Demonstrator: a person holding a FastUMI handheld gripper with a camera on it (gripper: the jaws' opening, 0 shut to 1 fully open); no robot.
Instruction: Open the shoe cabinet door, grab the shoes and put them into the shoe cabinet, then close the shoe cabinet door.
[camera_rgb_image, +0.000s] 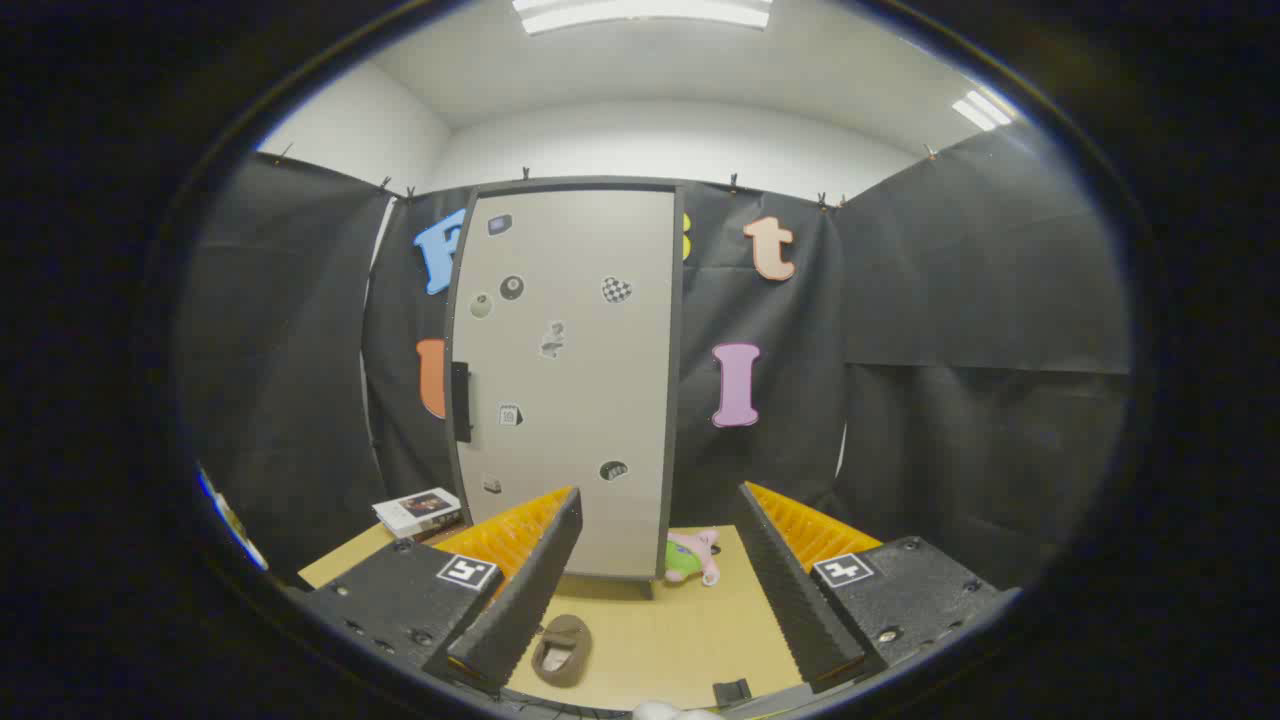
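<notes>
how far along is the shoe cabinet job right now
Nothing looks done yet: the shoe cabinet door is shut, with its dark handle untouched. In hand: nothing, as the claw is open and empty, facing the cabinet. The brown shoe lies on the table between its fingers. Opening, loading and closing all remain.

A pale grey shoe cabinet door (570, 380) with a dark frame carries small stickers, one black-and-white checkered (616, 290). On the tan wooden bench (660, 640) lie a brown slipper-like shoe (561, 648) and a pink-and-green plush toy (692, 556).
</notes>
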